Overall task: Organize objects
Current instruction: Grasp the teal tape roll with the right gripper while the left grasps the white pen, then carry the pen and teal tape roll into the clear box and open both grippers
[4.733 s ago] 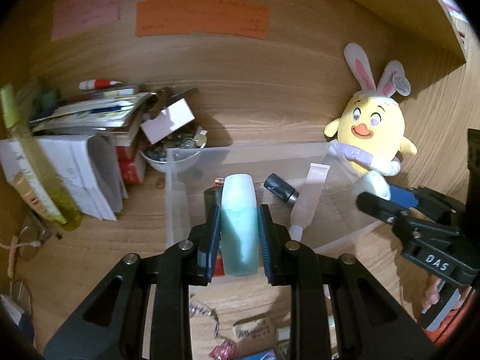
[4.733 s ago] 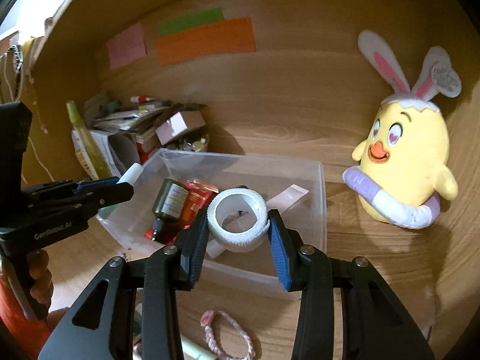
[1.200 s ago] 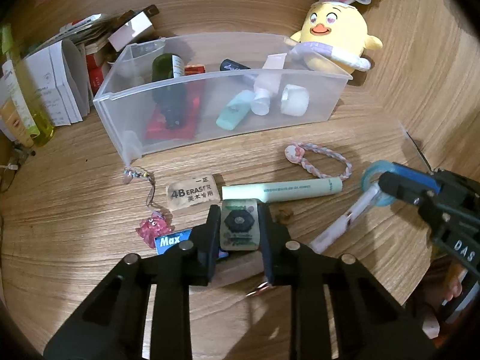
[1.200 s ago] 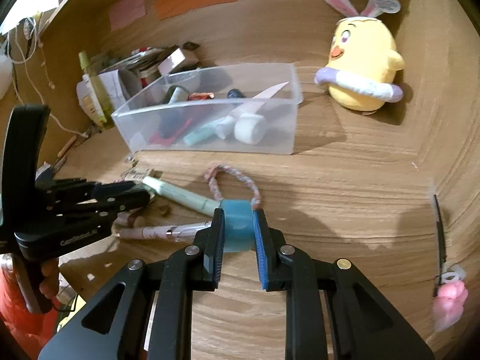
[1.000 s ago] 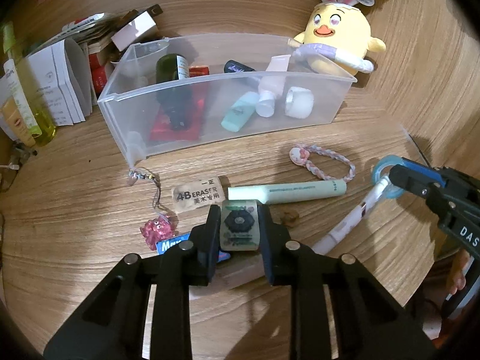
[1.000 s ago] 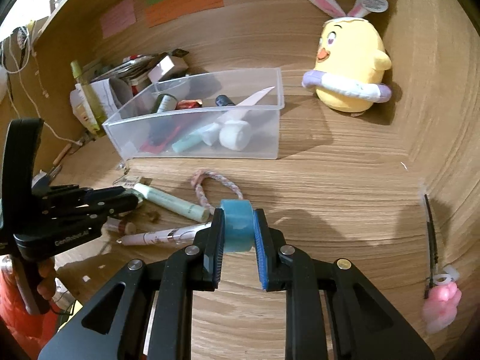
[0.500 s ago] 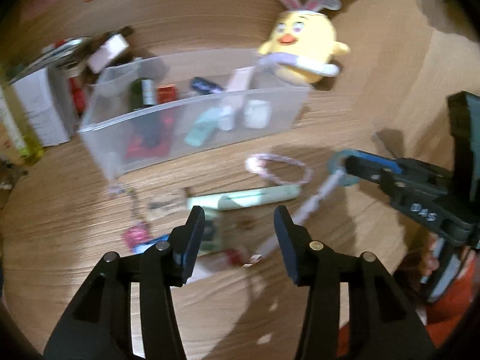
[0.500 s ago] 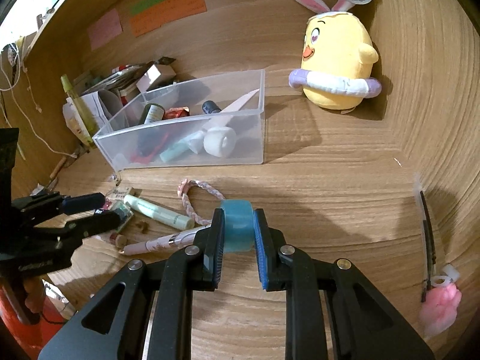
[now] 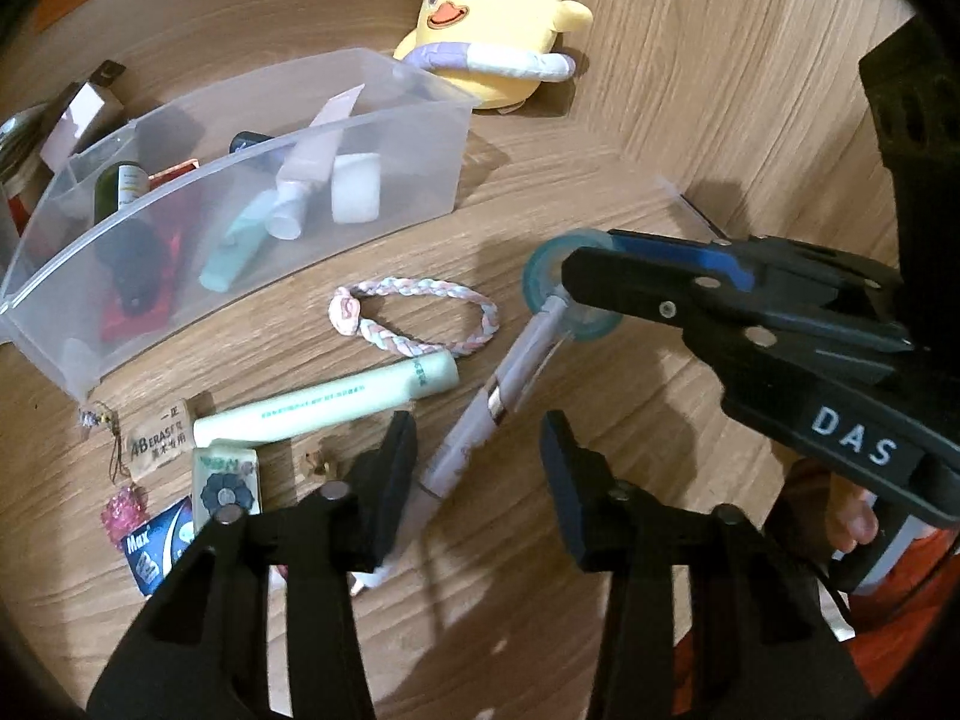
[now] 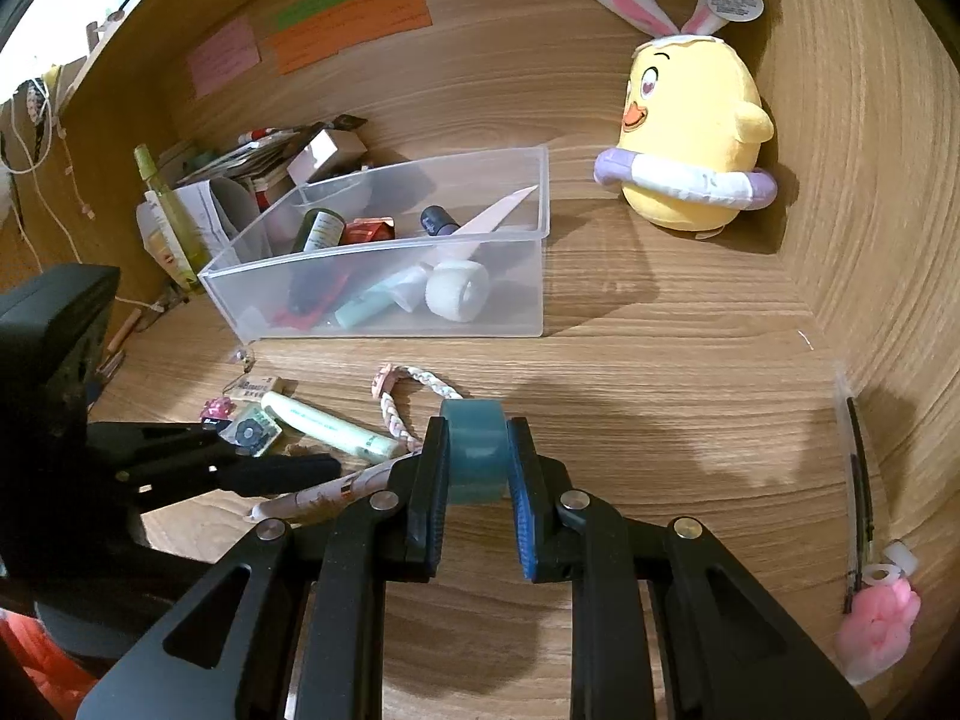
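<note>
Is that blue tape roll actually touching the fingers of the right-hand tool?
Touching. In the right wrist view the blue tape roll sits clamped between the right gripper fingers, both pads flat against its sides with no gap.

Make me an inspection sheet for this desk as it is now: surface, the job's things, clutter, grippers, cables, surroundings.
Surface: wooden desk, loose items at front.
Job's things: clear bin holds bottles, tubes and a white roll; outside it lie a braided band, green tube, pen, eraser and tile.
Clutter: papers and boxes behind the bin; pink charm at right.
Grippers: left gripper open above the pen, jaws just closing; right gripper shut on blue tape.
Cables: cords hanging far left.
Surroundings: chick plush; sticky notes on the back panel.
</note>
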A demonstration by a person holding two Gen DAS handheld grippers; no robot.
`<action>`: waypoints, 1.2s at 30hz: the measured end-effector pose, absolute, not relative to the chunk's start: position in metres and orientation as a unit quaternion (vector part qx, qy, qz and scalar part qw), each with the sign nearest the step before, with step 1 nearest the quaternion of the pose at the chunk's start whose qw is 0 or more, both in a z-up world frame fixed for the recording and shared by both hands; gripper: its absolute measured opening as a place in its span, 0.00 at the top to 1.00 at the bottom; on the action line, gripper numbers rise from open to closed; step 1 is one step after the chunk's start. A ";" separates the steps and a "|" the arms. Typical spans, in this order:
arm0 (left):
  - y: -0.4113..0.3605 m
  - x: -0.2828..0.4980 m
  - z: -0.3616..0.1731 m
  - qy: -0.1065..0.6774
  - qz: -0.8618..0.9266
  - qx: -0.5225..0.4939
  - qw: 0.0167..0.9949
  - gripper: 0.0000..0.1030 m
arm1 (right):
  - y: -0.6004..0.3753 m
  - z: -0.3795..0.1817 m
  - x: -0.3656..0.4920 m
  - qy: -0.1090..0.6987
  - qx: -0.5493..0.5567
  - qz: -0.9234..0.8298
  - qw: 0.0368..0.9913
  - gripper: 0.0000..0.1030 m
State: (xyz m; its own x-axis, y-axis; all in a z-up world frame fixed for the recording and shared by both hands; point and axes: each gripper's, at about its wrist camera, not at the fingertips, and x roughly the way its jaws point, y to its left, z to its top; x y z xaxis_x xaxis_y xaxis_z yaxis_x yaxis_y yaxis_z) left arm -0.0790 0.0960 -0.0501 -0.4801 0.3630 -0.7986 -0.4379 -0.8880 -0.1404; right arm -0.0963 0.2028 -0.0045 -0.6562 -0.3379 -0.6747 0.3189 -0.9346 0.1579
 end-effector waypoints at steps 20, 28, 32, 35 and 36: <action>0.102 -0.075 -0.050 0.057 0.865 -0.437 0.241 0.90 | 0.232 -0.016 -0.115 -0.059 0.394 -0.904 0.156 0.84; 0.090 -0.077 -0.038 0.033 0.876 -0.424 0.230 0.90 | 0.235 -0.018 -0.115 -0.062 0.394 -0.905 0.150 0.84; 0.083 -0.079 -0.029 0.020 0.883 -0.414 0.221 0.90 | 0.229 -0.008 -0.115 -0.051 0.380 -0.910 0.154 0.84; 0.075 -0.080 -0.022 0.006 0.889 -0.405 0.213 0.90 | 0.221 -0.001 -0.116 -0.043 0.372 -0.913 0.160 0.84; 0.072 -0.081 -0.020 0.002 0.892 -0.402 0.209 0.90 | 0.218 0.001 -0.116 -0.040 0.370 -0.914 0.164 0.84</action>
